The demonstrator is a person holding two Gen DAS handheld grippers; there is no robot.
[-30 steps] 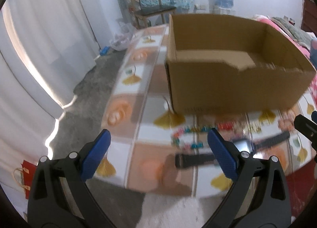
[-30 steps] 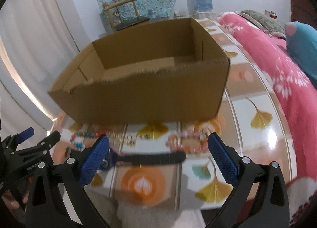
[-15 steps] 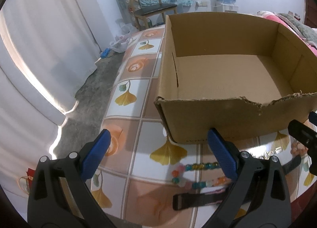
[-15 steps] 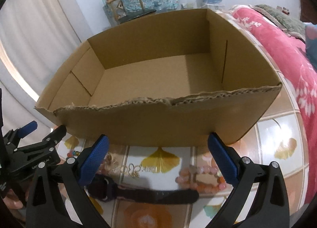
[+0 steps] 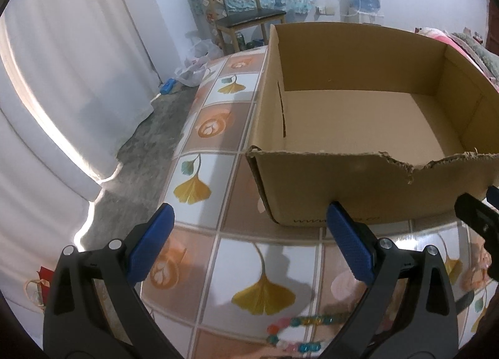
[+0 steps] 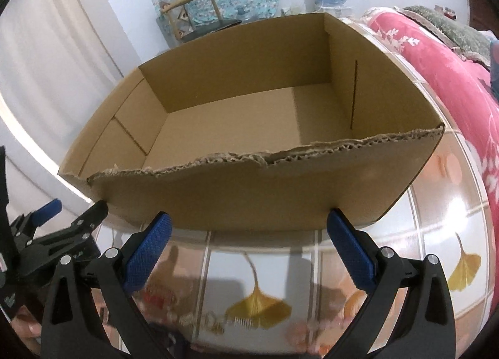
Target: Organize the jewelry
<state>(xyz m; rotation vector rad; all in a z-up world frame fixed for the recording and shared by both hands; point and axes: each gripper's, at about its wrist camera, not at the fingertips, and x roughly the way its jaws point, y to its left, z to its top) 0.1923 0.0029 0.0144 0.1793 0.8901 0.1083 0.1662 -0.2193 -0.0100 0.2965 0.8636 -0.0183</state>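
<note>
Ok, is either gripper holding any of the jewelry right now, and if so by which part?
Nothing is held. The left gripper and the right gripper are both open with nothing between their fingers, and the beaded bracelet lies on the table.

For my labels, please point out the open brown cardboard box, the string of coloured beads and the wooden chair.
Open brown cardboard box (image 6: 249,193): right wrist view, near outer wall.
String of coloured beads (image 5: 307,321): left wrist view, upper strand.
Wooden chair (image 5: 249,16): left wrist view, dark seat.

The bead bracelet (image 5: 299,332) is blurred and partly hidden behind the left gripper (image 5: 249,243); its lower part is cut off by the frame edge.
</note>
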